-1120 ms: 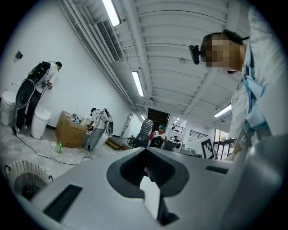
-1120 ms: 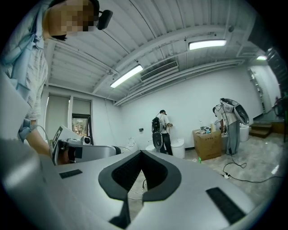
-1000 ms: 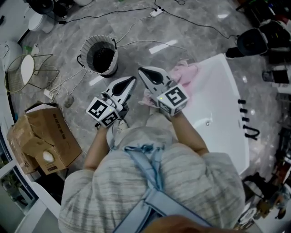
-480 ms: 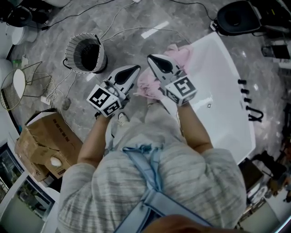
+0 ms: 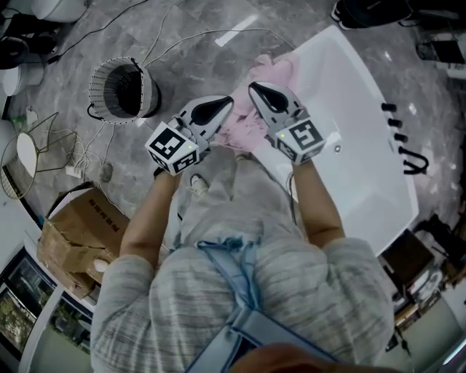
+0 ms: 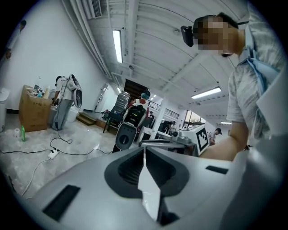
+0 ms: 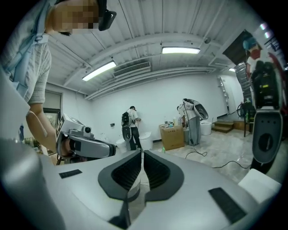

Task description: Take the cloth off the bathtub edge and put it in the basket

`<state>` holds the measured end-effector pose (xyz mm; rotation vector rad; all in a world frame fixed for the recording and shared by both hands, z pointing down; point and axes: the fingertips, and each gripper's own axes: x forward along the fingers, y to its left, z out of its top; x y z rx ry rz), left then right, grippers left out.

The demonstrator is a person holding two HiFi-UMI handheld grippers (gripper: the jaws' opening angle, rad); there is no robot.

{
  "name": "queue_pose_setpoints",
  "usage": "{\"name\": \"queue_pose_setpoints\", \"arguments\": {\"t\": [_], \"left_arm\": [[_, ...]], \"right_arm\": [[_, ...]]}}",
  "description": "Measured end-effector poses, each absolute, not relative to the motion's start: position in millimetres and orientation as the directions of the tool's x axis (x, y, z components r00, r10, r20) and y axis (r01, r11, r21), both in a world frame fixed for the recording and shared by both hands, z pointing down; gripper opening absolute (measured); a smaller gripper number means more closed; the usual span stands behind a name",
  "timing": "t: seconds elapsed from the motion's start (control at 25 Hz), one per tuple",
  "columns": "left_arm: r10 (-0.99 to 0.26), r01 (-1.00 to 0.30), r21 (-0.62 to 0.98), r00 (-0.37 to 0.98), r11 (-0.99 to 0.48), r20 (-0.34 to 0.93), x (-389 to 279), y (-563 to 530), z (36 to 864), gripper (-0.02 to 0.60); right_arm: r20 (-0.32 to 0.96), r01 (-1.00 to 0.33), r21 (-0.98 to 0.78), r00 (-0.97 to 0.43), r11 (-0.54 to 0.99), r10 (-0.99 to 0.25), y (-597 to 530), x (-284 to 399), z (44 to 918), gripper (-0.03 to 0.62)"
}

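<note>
An open cardboard box (image 5: 76,233) sits at lower left; above it, at the left edge, a wire rack (image 5: 25,156) stands on grey marble floor (image 5: 189,22).

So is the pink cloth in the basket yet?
Out. The pink cloth lies bunched on the bathtub edge; the basket stands apart on the floor.

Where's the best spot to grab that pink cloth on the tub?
Probably the raised, bunched folds of the pink cloth, coming down from above. It lies crumpled over the bathtub edge, so a hump fits between jaws better than a flat part. The right gripper beside it is shut.
</note>
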<state>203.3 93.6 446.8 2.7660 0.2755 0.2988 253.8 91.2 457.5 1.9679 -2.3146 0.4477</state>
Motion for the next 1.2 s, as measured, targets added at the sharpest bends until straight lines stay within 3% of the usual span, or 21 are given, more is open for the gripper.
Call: {"name": "queue_pose_setpoints", "arguments": {"t": [0.48,1.04,1.2], "left_arm": [[0.278,0.204,0.306,0.935,-0.93,0.222,265,114,467,0.003],[0.451,0.37,0.28,0.829,-0.886,0.33,281,139,502,0.005],[0.498,0.424,0.267,0.781,-0.866,0.376,282,141,519,0.044]], "right_arm": [[0.27,-0.978,-0.203,-0.106,0.051,-0.957,138,307,488,0.005],[0.299,-0.958,-0.267,0.023,-0.106,-0.954,168,320,517,0.008],[0.367,-0.96,-0.26,-0.001,-0.102,-0.93,171,311,539,0.098]]}}
